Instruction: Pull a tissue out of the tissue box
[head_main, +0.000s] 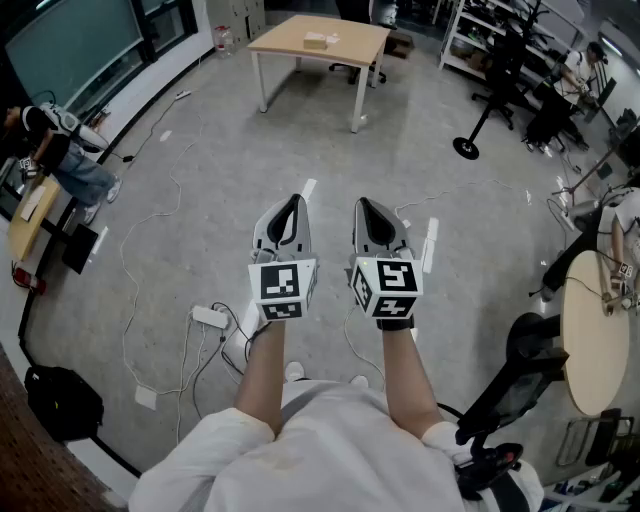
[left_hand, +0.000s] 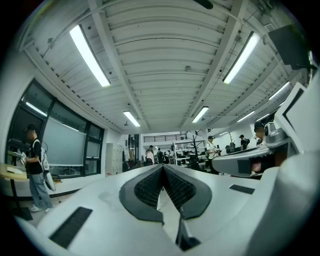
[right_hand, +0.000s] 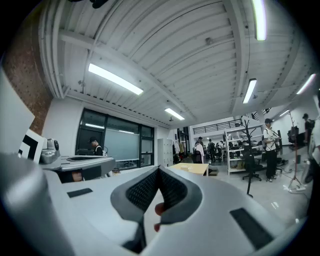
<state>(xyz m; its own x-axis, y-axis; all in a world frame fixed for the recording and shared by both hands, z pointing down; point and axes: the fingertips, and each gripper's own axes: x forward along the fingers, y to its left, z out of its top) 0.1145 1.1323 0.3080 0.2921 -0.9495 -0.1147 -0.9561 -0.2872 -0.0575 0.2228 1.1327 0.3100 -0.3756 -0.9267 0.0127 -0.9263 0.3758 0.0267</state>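
Tissue box (head_main: 317, 41), as far as it can be made out, is the small pale box on the light wooden table (head_main: 355, 45) at the far side of the room, well apart from both grippers. The left gripper (head_main: 295, 205) and the right gripper (head_main: 365, 207) are held side by side in mid-air, roughly level and pointing toward that table, each with its jaws together at the tips and nothing between them. Open grey floor (head_main: 200, 190) lies between them and the table. A white power strip (head_main: 210, 317) and loose cables (head_main: 135, 300) lie left of the grippers, and a black bag (head_main: 62, 400) lies further left. A black office chair (head_main: 520, 365) and a round table (head_main: 592, 335) stand to the right. A person (head_main: 72, 160) stands by the dark windows (head_main: 70, 45) on the left, and shelving (head_main: 500, 35) lines the far right.
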